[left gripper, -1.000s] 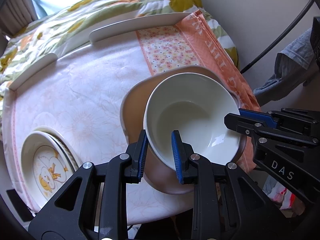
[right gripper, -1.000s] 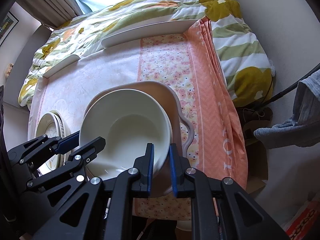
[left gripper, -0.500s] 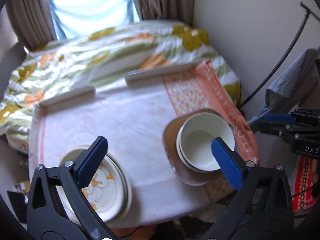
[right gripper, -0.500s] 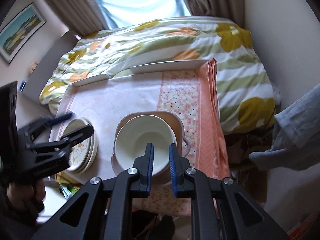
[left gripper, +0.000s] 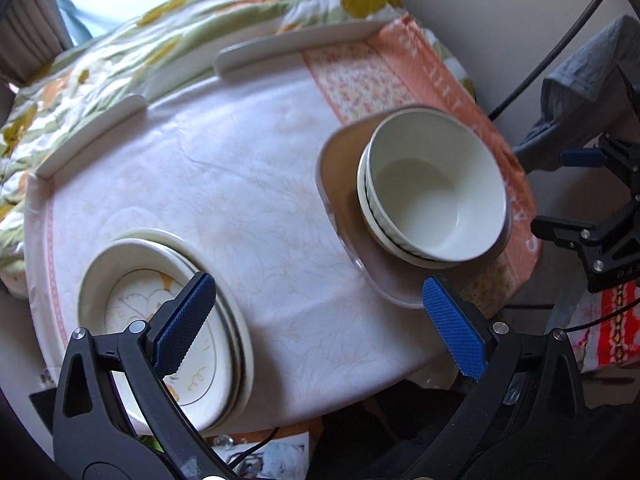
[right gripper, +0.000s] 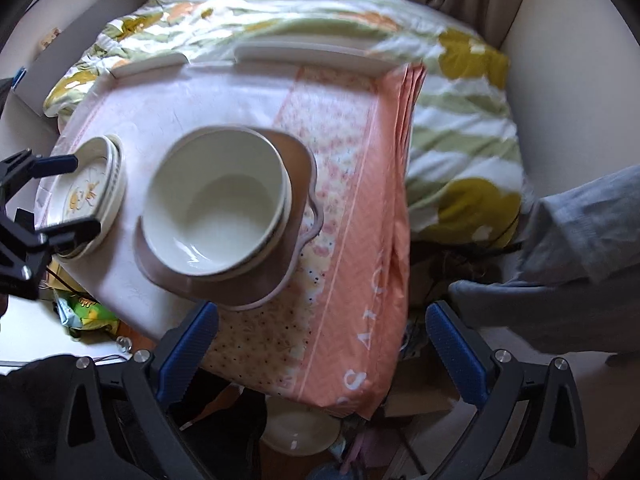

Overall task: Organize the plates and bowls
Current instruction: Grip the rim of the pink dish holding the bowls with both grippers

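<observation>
Two stacks sat on the small table (left gripper: 256,200), and a broad stretch of bare white cloth lay between them, clear for moving across. Along the far edge ran two low white rails (left gripper: 296,46), with a flowered quilt (right gripper: 460,128) beyond; the near edge dropped off to clutter on the floor. An orange patterned cloth (right gripper: 360,240) draped over the right side of the table and hung down past its edge.

Beside the table on the right hung a grey sleeve (right gripper: 568,248), close to the right gripper (right gripper: 322,354), and a dark cable (left gripper: 560,44) slanted along the wall there.

A brown dish with handles (right gripper: 298,184) held the nested white bowls (left gripper: 436,200), the top bowl empty. At the left edge lay the stacked plates (left gripper: 132,300) with a yellow cartoon print.

The left gripper (left gripper: 320,326) hung over the near edge, its jaws spread fully with nothing between them. The right gripper's jaws were opening, already wide, also with nothing in them, hanging above the orange cloth just short of the bowls.
</observation>
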The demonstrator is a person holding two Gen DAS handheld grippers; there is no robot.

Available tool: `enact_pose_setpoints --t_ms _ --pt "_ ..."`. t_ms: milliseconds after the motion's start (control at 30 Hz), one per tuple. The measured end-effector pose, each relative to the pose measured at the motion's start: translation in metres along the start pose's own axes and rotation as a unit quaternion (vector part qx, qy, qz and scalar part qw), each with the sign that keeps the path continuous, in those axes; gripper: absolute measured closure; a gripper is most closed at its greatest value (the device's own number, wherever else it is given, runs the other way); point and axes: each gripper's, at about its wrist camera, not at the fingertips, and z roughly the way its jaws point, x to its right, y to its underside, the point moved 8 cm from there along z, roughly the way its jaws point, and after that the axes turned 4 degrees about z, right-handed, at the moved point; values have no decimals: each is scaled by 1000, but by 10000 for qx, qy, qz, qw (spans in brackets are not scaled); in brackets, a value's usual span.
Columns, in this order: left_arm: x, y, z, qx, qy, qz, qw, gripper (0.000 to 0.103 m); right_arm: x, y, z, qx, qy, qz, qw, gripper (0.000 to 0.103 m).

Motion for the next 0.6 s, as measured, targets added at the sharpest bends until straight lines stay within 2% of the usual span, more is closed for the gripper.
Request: enact_pose_setpoints --t_ms 67,167,400,600 --pt "3 0 11 -150 1 28 9999 1 2 -2 11 -124 29 -16 9999 7" --pt "7 2 26 -362 -62 153 9992 5 0 -7 24 -256 21 -136 9996 22" --pt "11 3 46 -737 -2 183 9971 20 -7 -11 46 -554 -106 -330 9979 41" --pt "18 0 61 -860 50 297 9958 30 -13 -15 61 -681 -250 -510 9961 58"
